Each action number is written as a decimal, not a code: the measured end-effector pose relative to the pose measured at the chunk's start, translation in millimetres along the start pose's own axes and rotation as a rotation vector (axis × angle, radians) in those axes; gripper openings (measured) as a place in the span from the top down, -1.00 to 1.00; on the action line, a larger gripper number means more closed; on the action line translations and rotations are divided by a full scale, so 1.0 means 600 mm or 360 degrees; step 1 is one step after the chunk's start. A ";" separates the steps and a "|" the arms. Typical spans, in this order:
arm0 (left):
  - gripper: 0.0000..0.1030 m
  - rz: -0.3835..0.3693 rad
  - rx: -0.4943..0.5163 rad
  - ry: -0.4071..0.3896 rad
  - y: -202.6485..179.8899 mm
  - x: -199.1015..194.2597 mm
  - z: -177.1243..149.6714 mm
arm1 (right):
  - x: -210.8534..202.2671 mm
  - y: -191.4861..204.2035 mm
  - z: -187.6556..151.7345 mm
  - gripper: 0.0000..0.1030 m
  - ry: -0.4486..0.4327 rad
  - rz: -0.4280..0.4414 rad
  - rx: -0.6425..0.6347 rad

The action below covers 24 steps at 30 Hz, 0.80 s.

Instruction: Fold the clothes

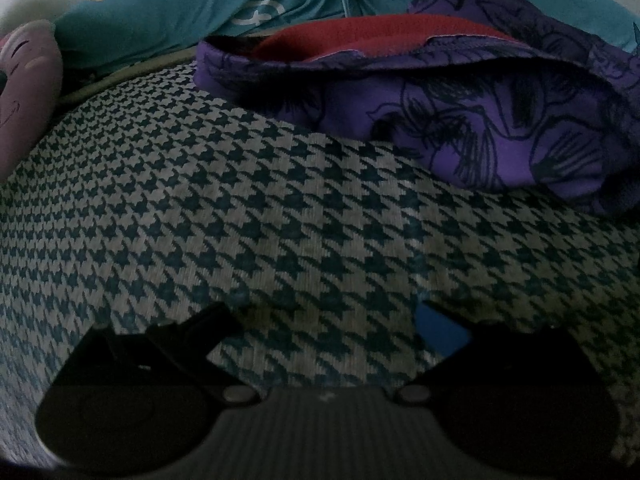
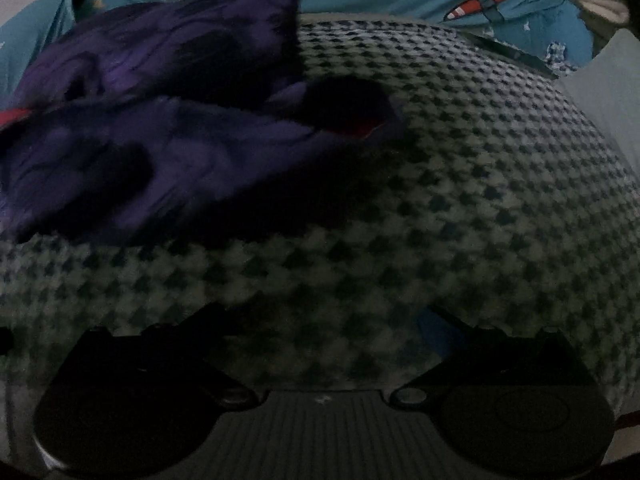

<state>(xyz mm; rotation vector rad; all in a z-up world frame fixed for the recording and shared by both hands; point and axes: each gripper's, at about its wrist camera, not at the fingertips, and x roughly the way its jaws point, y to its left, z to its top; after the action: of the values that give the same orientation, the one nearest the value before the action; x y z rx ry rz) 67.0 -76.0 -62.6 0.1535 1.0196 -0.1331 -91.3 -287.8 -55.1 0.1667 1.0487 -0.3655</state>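
In the left wrist view, the left gripper (image 1: 324, 320) is spread wide with nothing between its fingers, low over the houndstooth blanket (image 1: 240, 220). The crumpled purple floral garment (image 1: 480, 128), red-lined, lies at upper right.

In the right wrist view, the right gripper (image 2: 320, 320) likewise gapes empty; the garment (image 2: 160, 140) sits at upper left.

Folding seems not yet begun; next, each gripper should probably reach an edge.

The left gripper (image 1: 324, 320), jaws apart, hovers over houndstooth cloth (image 1: 240, 216) near a crumpled purple garment (image 1: 460, 128).
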 end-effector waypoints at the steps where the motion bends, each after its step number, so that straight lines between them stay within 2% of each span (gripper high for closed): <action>1: -1.00 0.0002 -0.0007 0.0006 0.001 -0.001 -0.002 | -0.003 0.004 -0.003 -1.00 0.0002 0.0010 -0.0006; 16: -1.00 -0.0025 -0.0035 0.0058 0.030 -0.042 -0.058 | -0.036 0.059 -0.041 -1.00 0.0025 0.0037 -0.0042; 19: -1.00 -0.0029 -0.0039 0.0054 0.042 -0.056 -0.084 | -0.045 0.072 -0.052 -1.00 0.0018 0.0073 -0.0092; 22: -1.00 -0.0031 -0.0056 0.0047 0.045 -0.083 -0.134 | -0.052 0.088 -0.063 -1.00 0.0006 0.0124 -0.0165; 24: -1.00 -0.0028 -0.0062 0.0042 0.055 -0.086 -0.143 | -0.057 0.097 -0.071 -1.00 -0.0001 0.0153 -0.0214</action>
<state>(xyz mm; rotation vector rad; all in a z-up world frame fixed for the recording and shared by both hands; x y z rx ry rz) -25.7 -25.1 -60.3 0.1108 1.0493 -0.1272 -119.8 -213.6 -48.4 0.0962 1.0568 -0.2077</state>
